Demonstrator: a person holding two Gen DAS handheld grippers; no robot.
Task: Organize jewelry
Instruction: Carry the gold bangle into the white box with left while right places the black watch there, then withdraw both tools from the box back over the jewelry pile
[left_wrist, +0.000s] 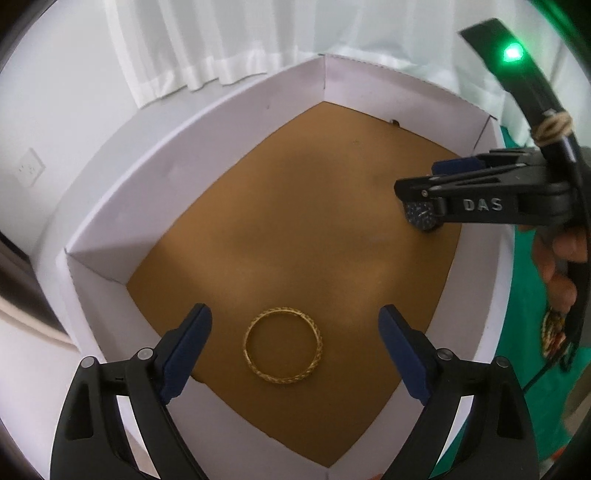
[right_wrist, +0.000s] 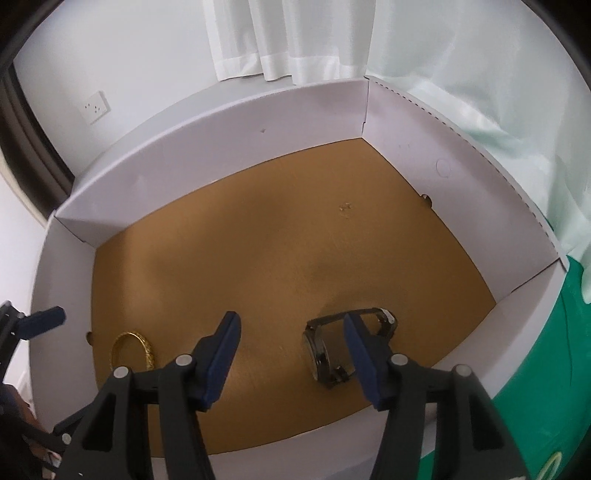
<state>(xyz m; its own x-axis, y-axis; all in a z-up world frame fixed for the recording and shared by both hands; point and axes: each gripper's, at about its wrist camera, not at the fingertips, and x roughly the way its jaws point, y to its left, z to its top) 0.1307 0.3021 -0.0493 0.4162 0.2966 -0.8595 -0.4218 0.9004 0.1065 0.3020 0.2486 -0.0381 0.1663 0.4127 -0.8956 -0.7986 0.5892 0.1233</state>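
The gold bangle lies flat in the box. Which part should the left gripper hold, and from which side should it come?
Grip the rim of the gold bangle, probably from above, one finger inside the ring and one outside. It lies flat on the brown floor of the box, so its sides offer little to pinch. The left gripper is open with the bangle between its fingers. The near arc looks easiest.

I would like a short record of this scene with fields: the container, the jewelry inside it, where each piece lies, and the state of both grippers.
container: white box with brown floor
item 1: gold bangle, flat on the floor, near the left gripper
item 2: dark wristwatch, on its side, near the right gripper
left gripper: open, above the bangle, not touching it
right gripper: open, holding nothing; watch beside its right finger
outside the box: green cloth
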